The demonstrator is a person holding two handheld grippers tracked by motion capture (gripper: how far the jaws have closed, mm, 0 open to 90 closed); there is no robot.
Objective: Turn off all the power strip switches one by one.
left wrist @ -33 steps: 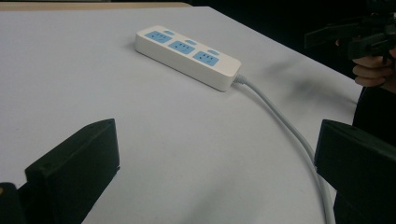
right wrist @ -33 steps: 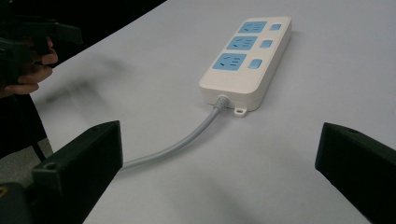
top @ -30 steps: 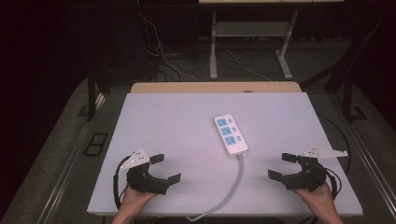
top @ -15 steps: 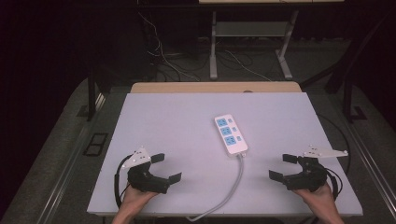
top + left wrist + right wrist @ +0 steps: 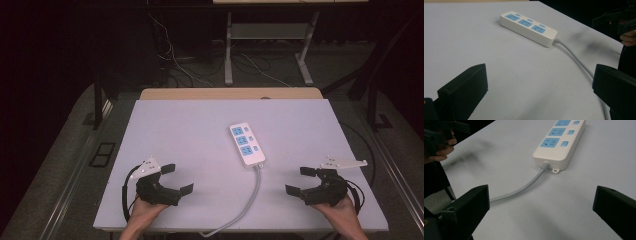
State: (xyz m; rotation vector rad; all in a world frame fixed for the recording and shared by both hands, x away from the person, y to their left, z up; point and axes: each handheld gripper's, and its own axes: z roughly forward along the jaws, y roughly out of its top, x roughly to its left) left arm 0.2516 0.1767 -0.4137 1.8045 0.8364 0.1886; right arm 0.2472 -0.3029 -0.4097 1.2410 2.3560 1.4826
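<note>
The strip [image 5: 246,144] lies flat mid-table, sockets up, its cord [image 5: 248,199] trailing back toward me off the near edge. My left tongs [image 5: 175,179] sit well to the strip's left and my right tongs [image 5: 302,180] well to its right, both spread wide and empty, angled inward so either can close in on it.

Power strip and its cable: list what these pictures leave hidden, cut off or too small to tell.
- Cable: its far end runs off the table's near edge in the high view; no plug visible.
- Power strip: switch positions too small in the high view.
- Right gripper view: the strip's far end is cut off by the top edge.
- Left gripper view: the cable passes behind the jaw at right.
</note>
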